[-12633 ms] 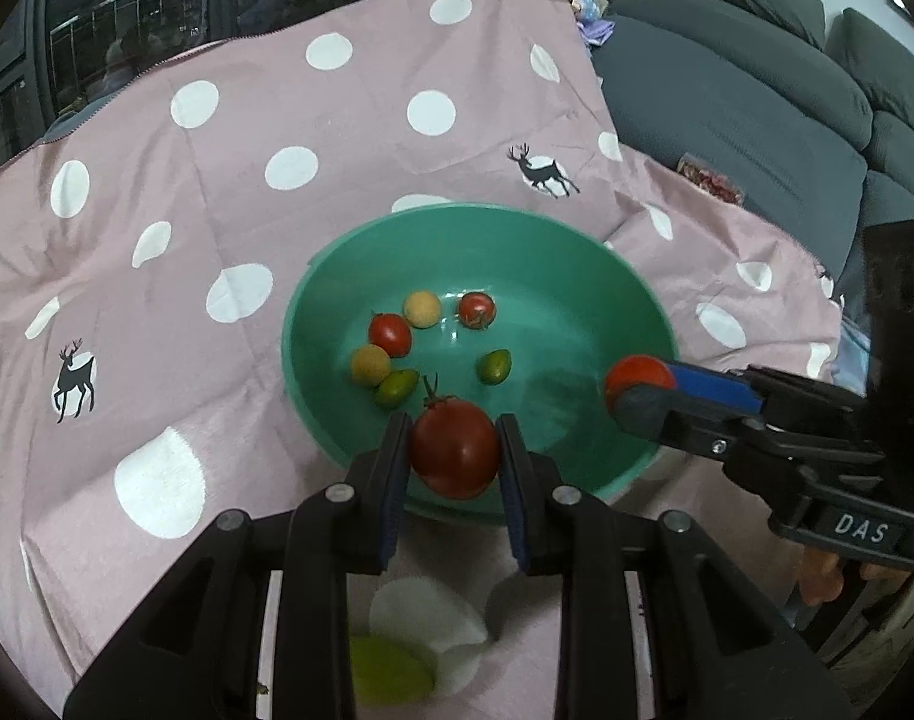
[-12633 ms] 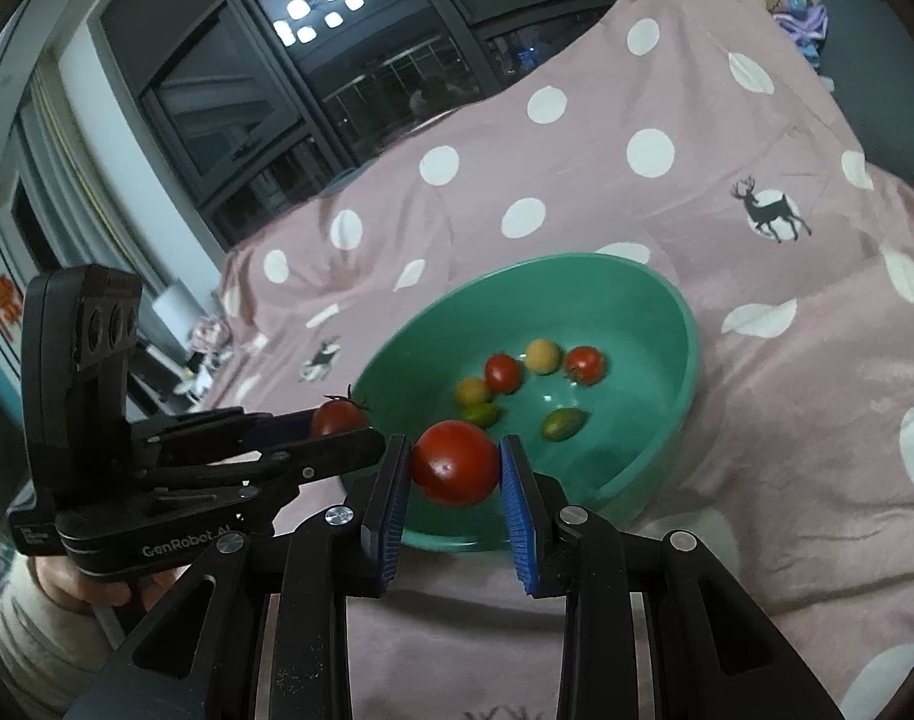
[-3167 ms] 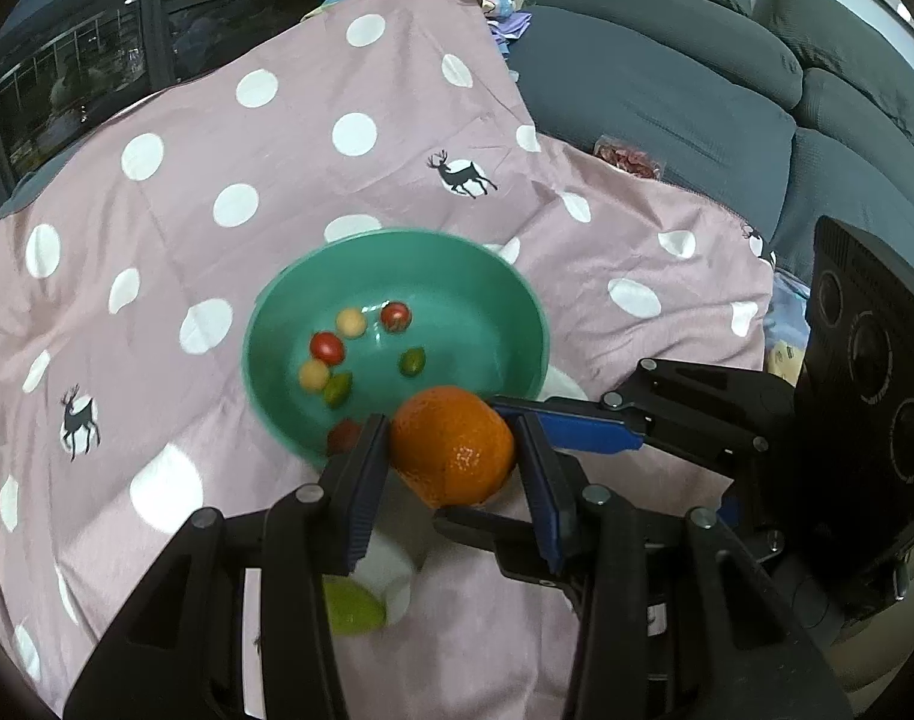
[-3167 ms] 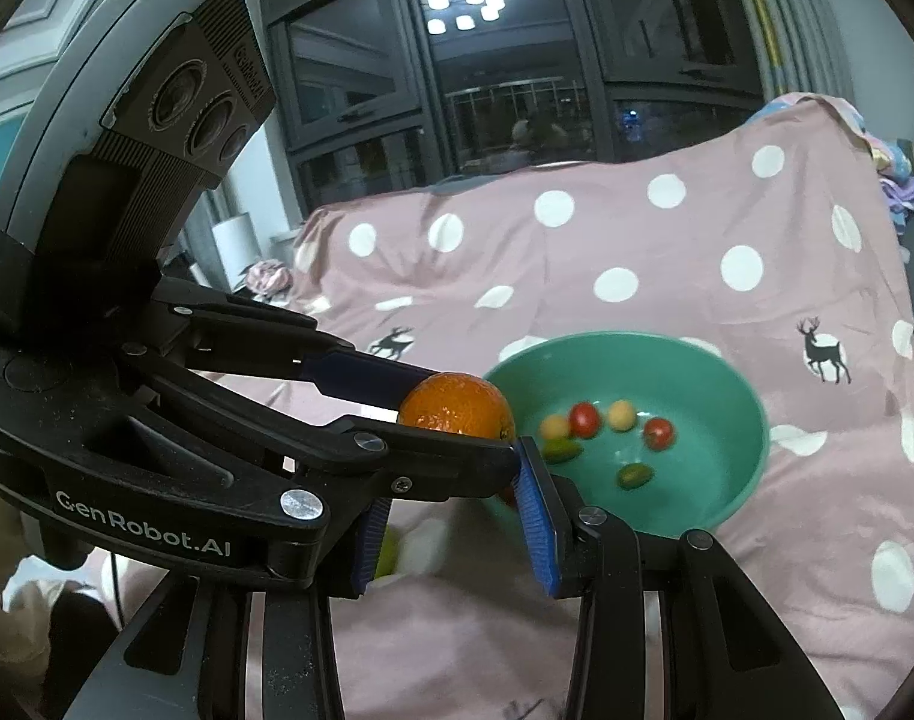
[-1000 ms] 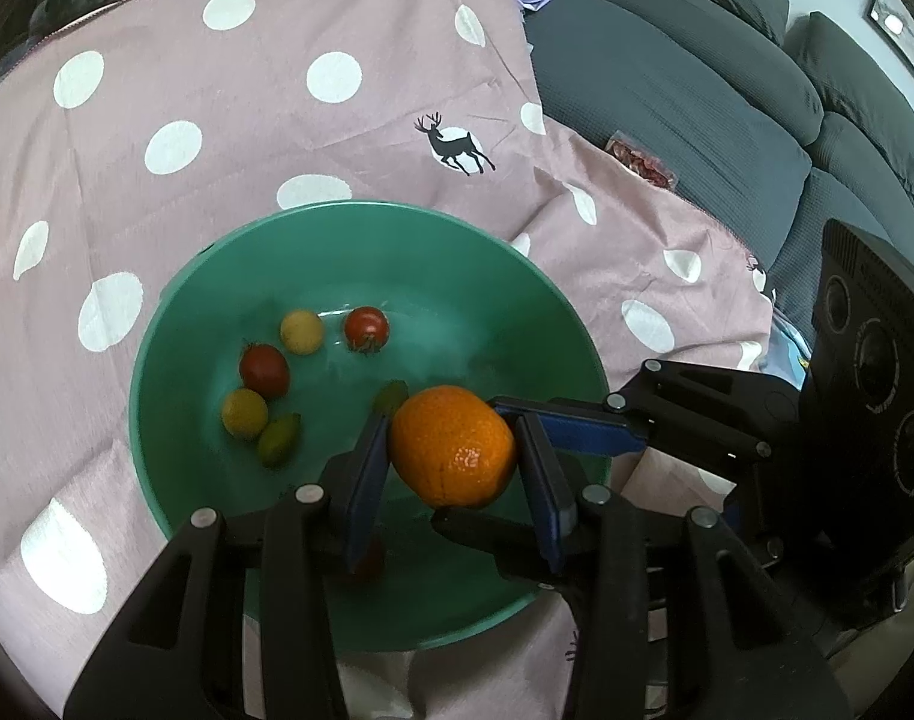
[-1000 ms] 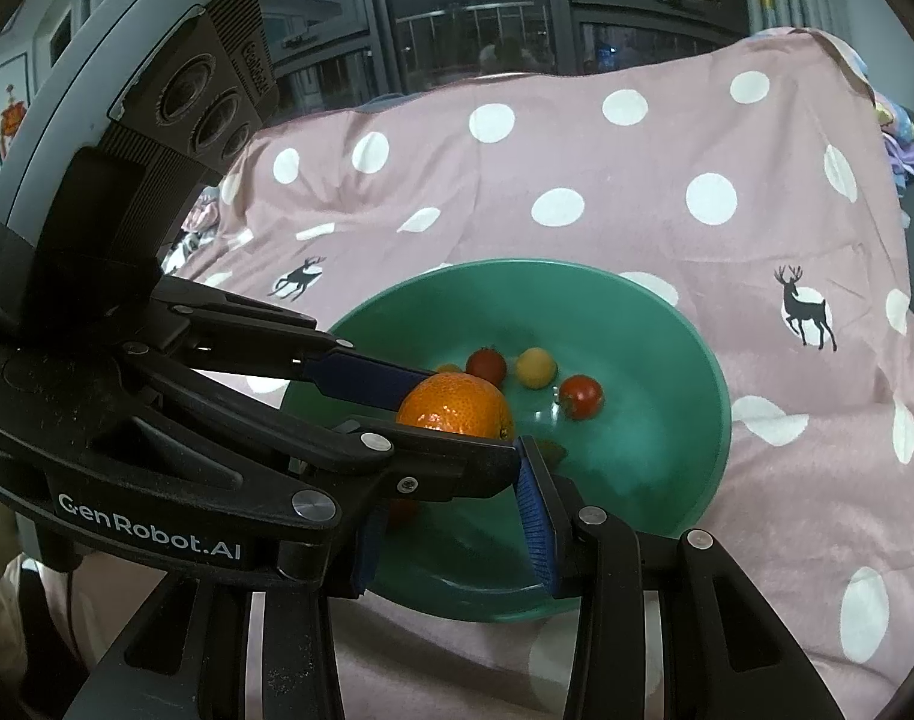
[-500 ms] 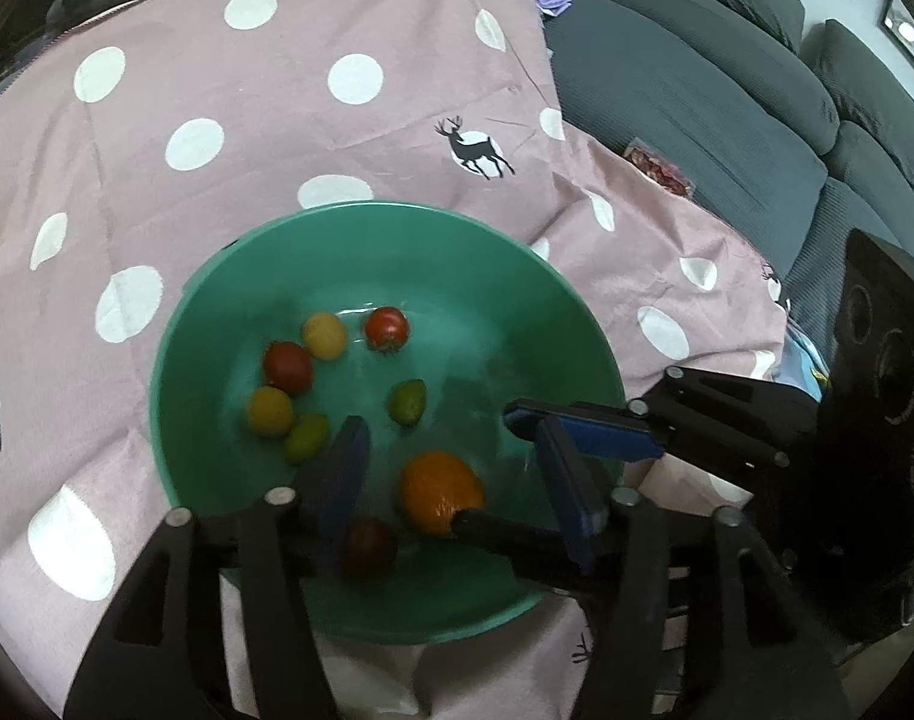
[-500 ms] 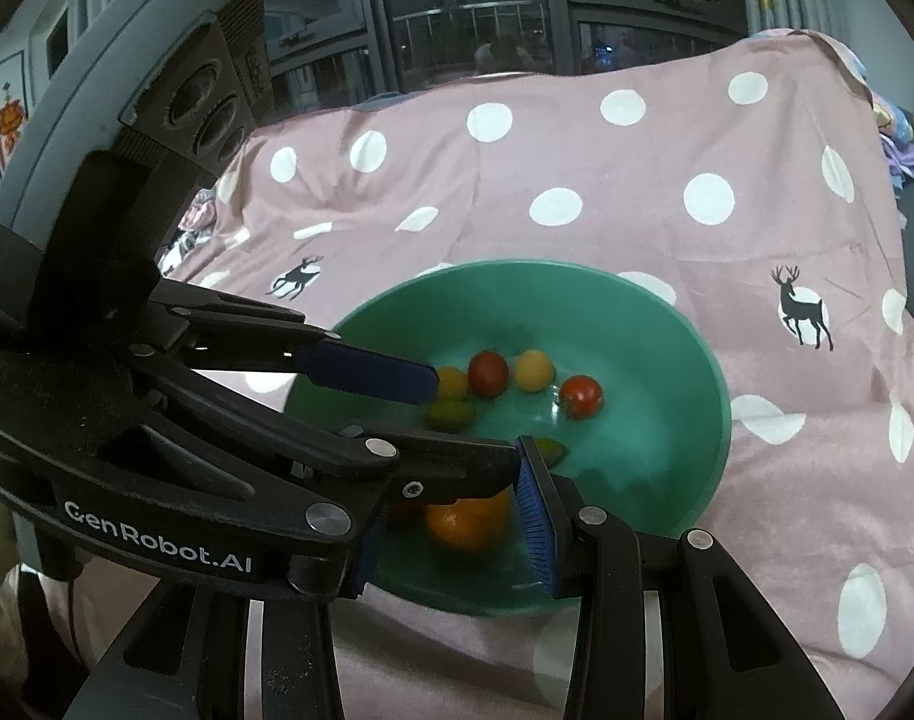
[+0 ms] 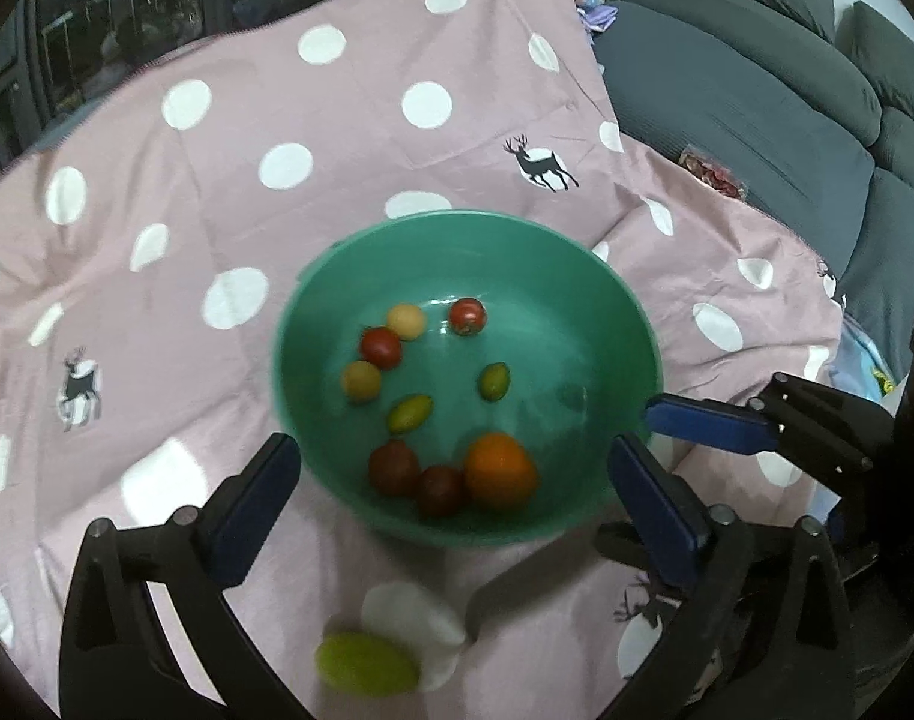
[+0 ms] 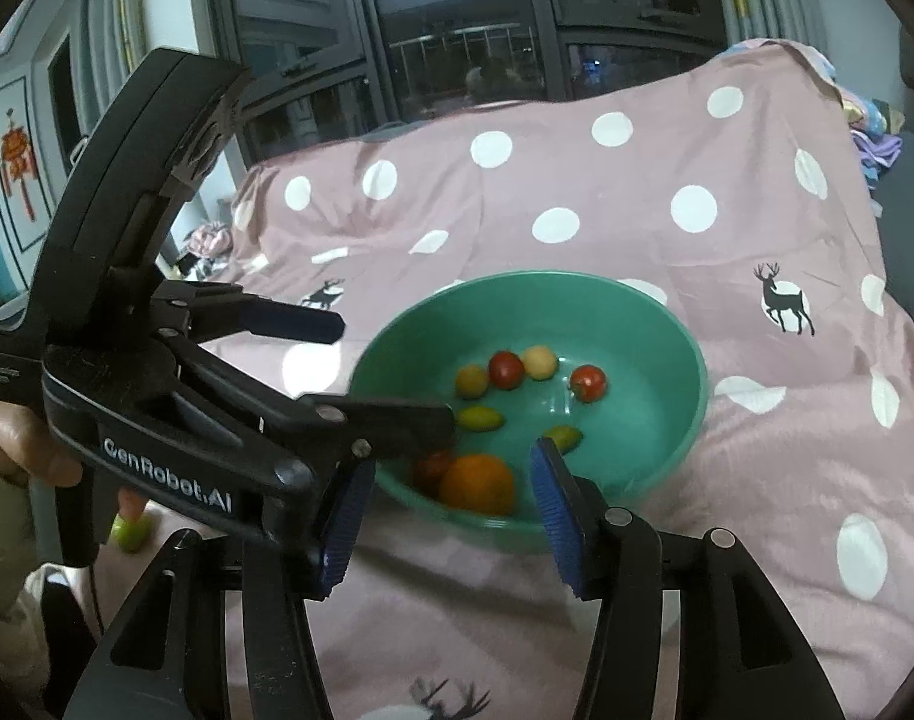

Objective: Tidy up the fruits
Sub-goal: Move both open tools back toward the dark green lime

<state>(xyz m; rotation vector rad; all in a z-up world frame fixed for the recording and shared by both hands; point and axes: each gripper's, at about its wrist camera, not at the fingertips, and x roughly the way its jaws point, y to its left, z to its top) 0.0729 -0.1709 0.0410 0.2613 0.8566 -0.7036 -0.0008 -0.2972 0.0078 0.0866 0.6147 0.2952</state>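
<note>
A green bowl (image 9: 607,312) sits on a pink polka-dot cloth. In it lie an orange (image 9: 500,471), two large red tomatoes (image 9: 393,467) and several small red, yellow and green tomatoes. The orange also shows in the right wrist view (image 10: 478,485) inside the bowl (image 10: 667,330). My left gripper (image 9: 457,498) is open and empty, raised over the bowl's near rim. My right gripper (image 10: 450,516) is open and empty, just in front of the bowl. A green fruit (image 9: 366,669) lies on the cloth below the left gripper; it also shows in the right wrist view (image 10: 131,531).
A grey sofa (image 9: 757,96) stands right of the cloth. The right gripper's fingers (image 9: 715,423) reach in from the right in the left wrist view. The left gripper's body (image 10: 174,360) fills the left of the right wrist view. Dark windows (image 10: 469,54) lie behind.
My left gripper opened and dropped the orange into the bowl beside the two red tomatoes. Both grippers have since drawn back from the bowl, and both stand wider open.
</note>
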